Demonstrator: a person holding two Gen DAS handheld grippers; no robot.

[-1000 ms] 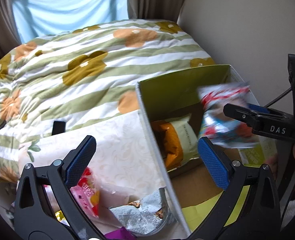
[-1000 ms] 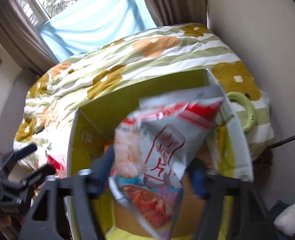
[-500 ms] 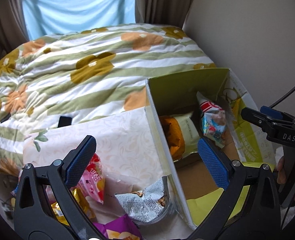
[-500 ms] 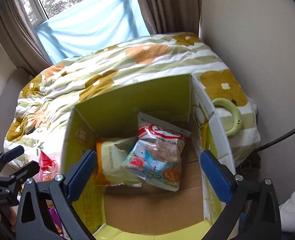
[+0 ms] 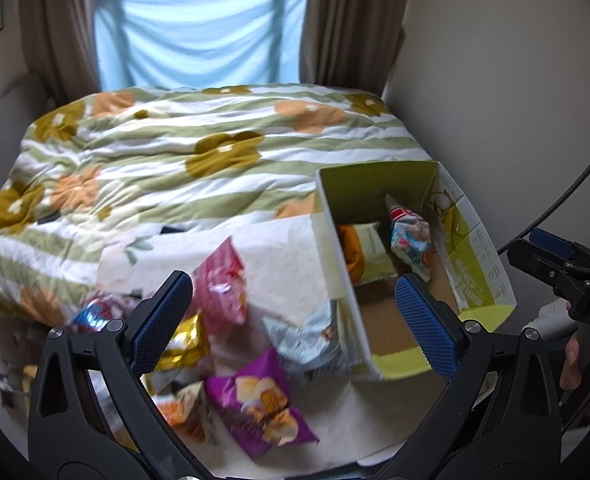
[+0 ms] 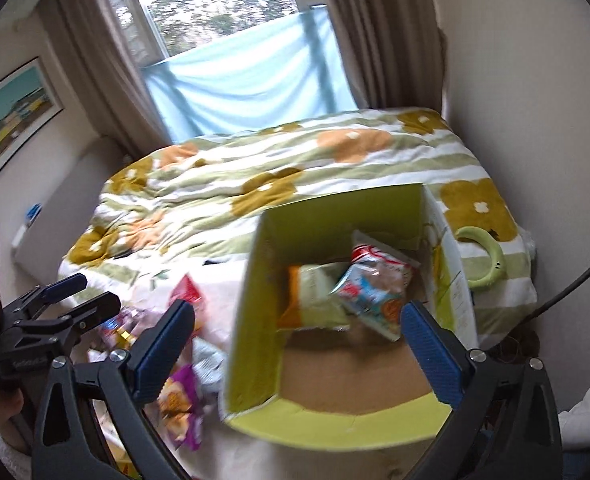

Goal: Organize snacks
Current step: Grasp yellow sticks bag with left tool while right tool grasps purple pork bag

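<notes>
A green cardboard box [image 5: 375, 184] [image 6: 335, 216] stands open at the bed's right side. Inside lie a red and white snack bag [image 5: 409, 236] [image 6: 375, 288] and an orange and green bag [image 5: 365, 248] [image 6: 315, 292]. Left of the box lie loose snacks: a pink bag [image 5: 221, 284], a gold bag [image 5: 185, 344], a silver bag [image 5: 303, 332] and a purple bag [image 5: 261, 400] [image 6: 179, 400]. My left gripper [image 5: 293, 324] is open and empty above the loose snacks. My right gripper [image 6: 299, 354] is open and empty above the box.
The snacks and box rest on a white sheet [image 5: 287, 248] over a flowered striped quilt [image 5: 199, 160]. A green ring [image 6: 485, 256] lies right of the box. A wall [image 5: 515, 80] stands close on the right. A cable [image 5: 567, 192] hangs by it.
My right gripper opened and dropped the red and white bag into the box, then drew back. Both grippers have pulled back and up, showing more loose snacks.
</notes>
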